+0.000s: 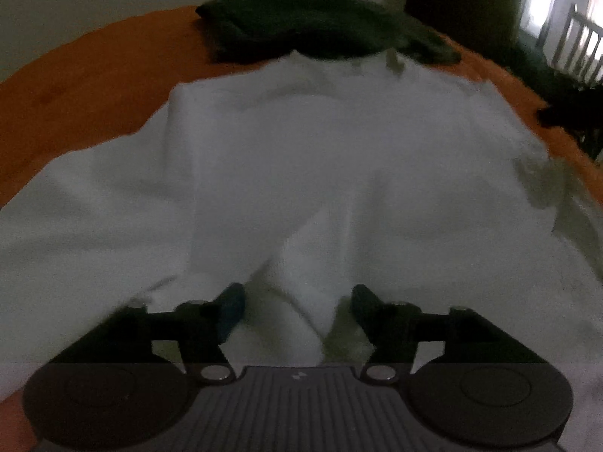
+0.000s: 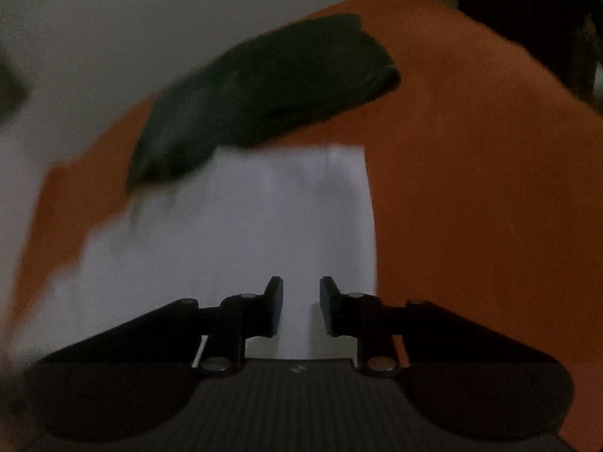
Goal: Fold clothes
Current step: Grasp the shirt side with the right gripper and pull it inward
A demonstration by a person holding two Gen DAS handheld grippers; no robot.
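White cloth, some soft garment, lies spread and rumpled over the orange surface, its far edge touching a dark green folded bundle; the left claw stands open astride a raised ridge of the fabric, nothing pinched; the right claw hovers parted over a flatter, straight-edged stretch. It looks light and limp, likely to sag and slide; best taken at an edge or corner, both layers together.
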